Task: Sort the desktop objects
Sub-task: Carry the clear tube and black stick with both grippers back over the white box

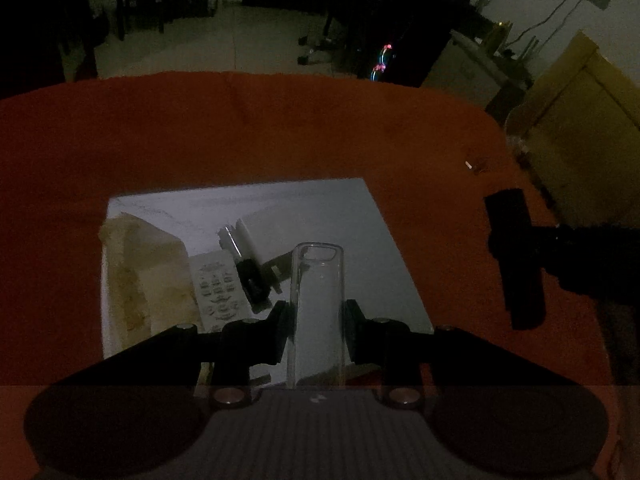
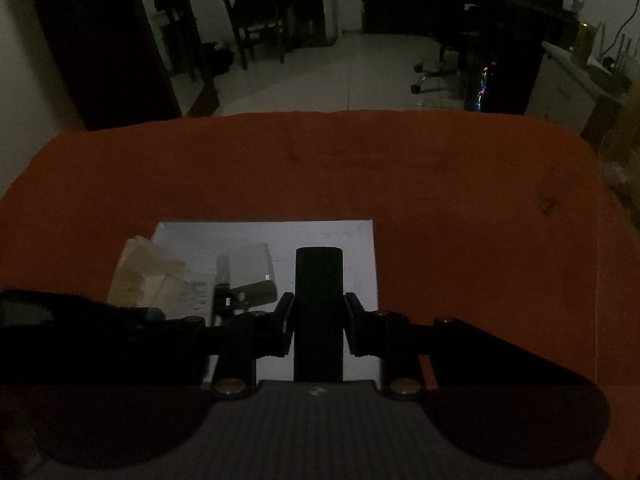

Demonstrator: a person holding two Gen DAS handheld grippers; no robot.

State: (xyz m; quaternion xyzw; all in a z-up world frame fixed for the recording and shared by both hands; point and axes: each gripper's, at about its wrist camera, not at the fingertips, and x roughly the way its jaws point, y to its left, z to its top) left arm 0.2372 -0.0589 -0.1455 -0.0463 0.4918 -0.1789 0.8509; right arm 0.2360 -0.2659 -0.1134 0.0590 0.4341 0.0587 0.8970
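My left gripper is shut on a clear, transparent phone case that stands upright between its pads, camera cutout on top. My right gripper is shut on a flat black slab, phone-sized, also upright. Both hang above a white board lying on the orange cloth. The left wrist view shows the black slab off to the right, over the cloth. On the board's left part lie a beige crumpled piece, a keypad remote and a small black and white item.
The orange-covered table stretches far beyond the board. A cardboard box stands past its right edge. Behind it are a tiled floor, a wooden chair and a dark desk with coloured lights. The room is dim.
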